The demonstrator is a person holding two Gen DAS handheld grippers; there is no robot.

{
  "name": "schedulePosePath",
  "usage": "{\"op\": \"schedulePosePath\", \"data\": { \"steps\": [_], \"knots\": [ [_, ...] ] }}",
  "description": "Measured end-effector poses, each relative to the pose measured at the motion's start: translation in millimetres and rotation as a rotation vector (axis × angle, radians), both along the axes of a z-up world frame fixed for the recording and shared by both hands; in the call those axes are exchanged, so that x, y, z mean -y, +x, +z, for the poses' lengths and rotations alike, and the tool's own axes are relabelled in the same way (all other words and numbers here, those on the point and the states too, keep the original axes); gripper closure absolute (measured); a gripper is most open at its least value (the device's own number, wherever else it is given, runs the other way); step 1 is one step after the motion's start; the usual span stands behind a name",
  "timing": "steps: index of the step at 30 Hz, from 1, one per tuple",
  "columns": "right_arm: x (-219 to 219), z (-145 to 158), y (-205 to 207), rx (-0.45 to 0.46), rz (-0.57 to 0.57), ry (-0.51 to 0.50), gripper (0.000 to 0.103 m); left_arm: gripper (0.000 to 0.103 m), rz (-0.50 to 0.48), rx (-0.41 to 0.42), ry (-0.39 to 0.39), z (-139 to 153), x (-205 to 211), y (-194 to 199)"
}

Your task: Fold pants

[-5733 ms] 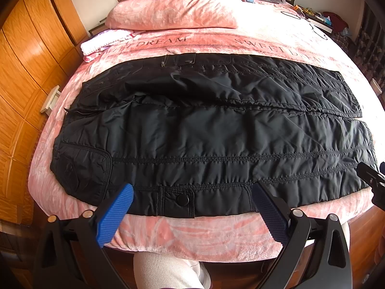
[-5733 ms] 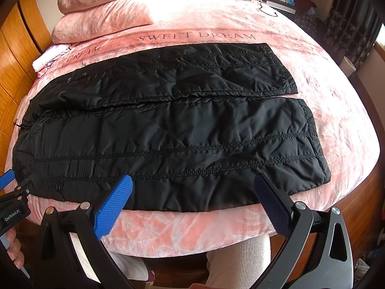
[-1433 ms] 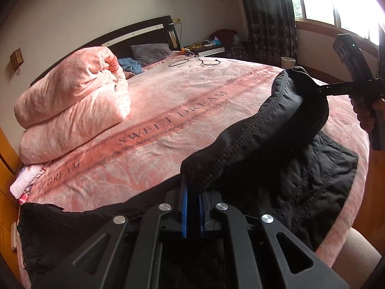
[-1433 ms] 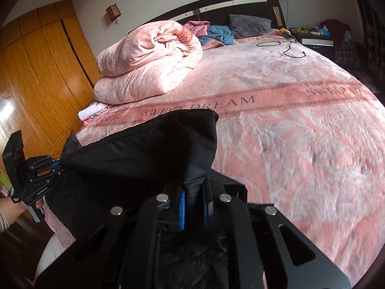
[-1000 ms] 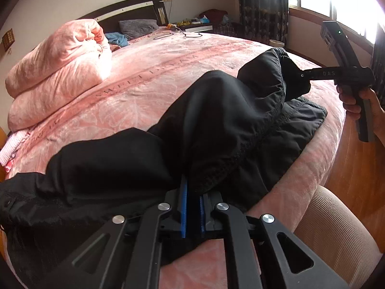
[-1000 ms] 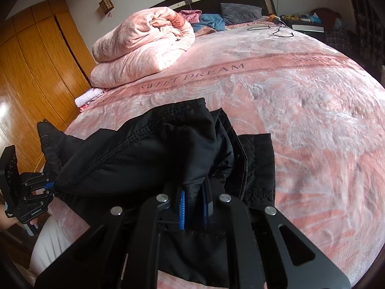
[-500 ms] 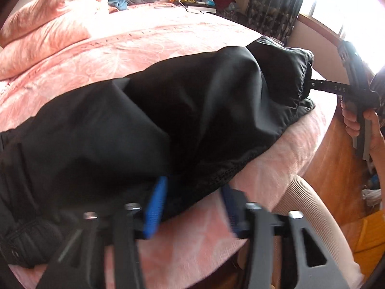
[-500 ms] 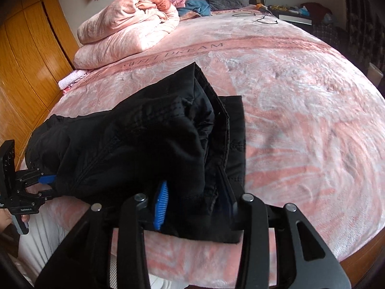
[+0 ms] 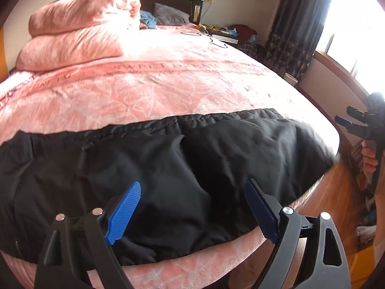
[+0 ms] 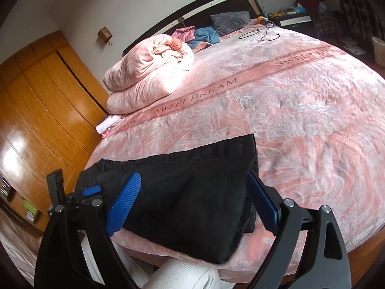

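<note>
Left wrist view: our left tongs [image 9: 192, 204] spread wide, gripping nothing, over black pants [image 9: 168, 168] lying along near edge of pink bed [image 9: 168, 84]. Right wrist view: right tongs [image 10: 192, 200] also wide apart, pants [image 10: 187, 197] beneath.

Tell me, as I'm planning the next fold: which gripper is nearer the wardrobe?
Left. The left gripper hangs at the pants' end by the wardrobe; the right gripper is at the far, window-side end.

Pink plush-covered bed [image 10: 312, 110]. Black padded pants [image 10: 187, 192] folded at 6 o'clock edge; rolled pink quilt [image 10: 149, 72] toward 11 o'clock.
</note>
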State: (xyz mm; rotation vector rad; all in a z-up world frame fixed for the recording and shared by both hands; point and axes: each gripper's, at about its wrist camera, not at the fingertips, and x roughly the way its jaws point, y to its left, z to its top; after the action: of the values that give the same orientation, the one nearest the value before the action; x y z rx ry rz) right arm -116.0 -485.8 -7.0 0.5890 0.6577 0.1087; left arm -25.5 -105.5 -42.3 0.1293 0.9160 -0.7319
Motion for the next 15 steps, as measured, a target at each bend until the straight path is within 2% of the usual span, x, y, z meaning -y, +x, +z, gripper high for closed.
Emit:
{"op": "schedulePosePath", "data": {
  "steps": [2,8,11,13,14,15],
  "knots": [
    [9.7,-6.2,6.4,-0.034,-0.011,0.039,0.012,0.014,-0.002,-0.015,0.009,-5.9,-1.1,1.7],
    [16.7,-70.6,64.4,-0.319,0.016,0.007,0.012,0.014,-0.016,0.063,0.069,2.2,13.5,21.1],
    [22.4,-92.0,85.0,-0.366,0.001,0.007,0.014,0.012,-0.006,0.120,0.103,11.2,16.5,55.8],
    [23.8,-101.0,96.4,-0.395,0.010,0.008,0.041,0.011,0.012,0.120,0.135,7.1,13.1,88.3],
    [24.5,-105.0,101.2,-0.417,0.009,0.003,0.045,0.011,0.012,0.088,0.143,2.5,10.0,103.4],
    [24.0,-107.9,104.6,-0.428,0.012,-0.004,0.055,0.011,0.005,0.053,0.137,-2.2,5.6,115.2]
  ]
}}
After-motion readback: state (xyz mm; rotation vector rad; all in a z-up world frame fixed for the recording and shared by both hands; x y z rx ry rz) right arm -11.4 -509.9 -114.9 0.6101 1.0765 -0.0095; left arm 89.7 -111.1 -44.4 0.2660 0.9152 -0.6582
